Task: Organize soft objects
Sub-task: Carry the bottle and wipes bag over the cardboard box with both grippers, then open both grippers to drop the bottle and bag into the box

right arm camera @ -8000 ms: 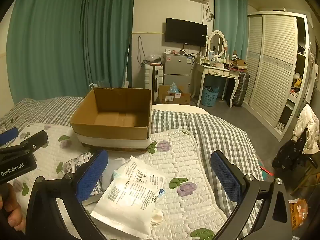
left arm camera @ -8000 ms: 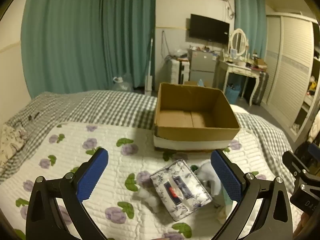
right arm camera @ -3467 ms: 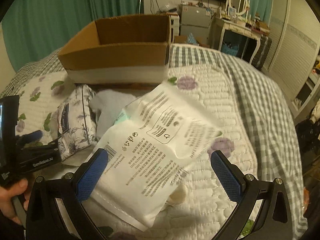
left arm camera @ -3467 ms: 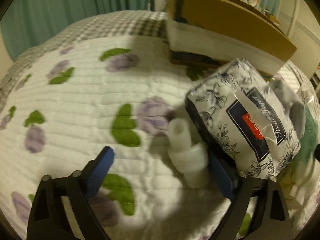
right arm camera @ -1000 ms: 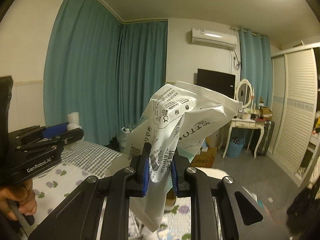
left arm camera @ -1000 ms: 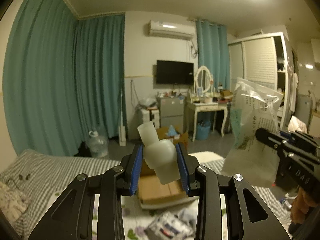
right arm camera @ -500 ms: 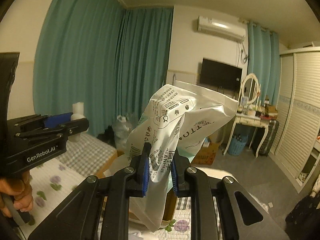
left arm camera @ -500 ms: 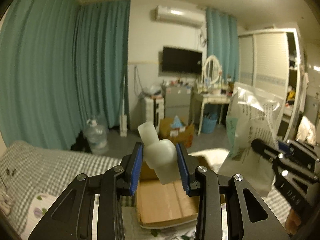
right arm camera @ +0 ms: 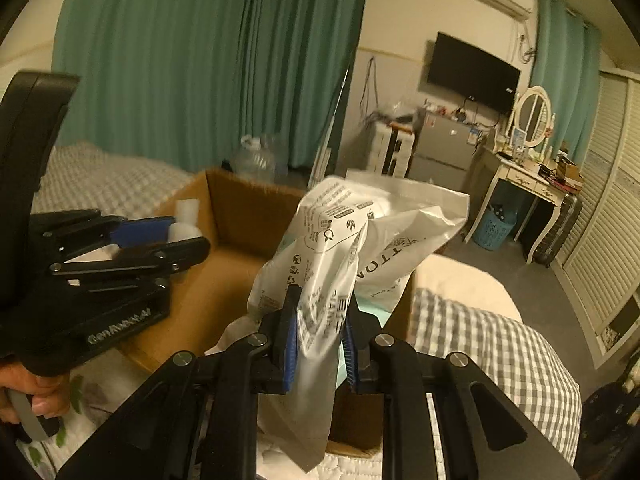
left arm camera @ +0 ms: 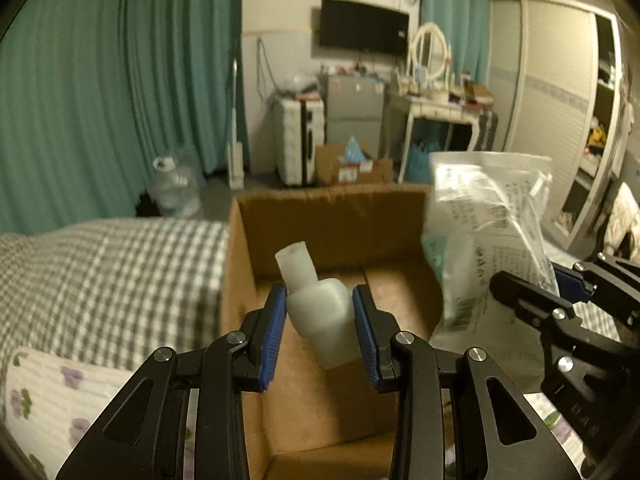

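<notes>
Left hand-held gripper grips white bottle above cardboard box; right clamps bag.

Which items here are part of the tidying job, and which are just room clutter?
Job: white squeeze bottle in left gripper; plastic pack in right gripper; cardboard box.

Clutter: water jug, TV, dressing table, suitcase.

The squeeze bottle looks like matt, translucent white plastic. The bag is thin, glossy plastic film, crinkled and printed. Beneath both, the cardboard box is matt brown paperboard. Beside the box, the bedcover is soft checked cloth, and the quilt stitched fabric.
</notes>
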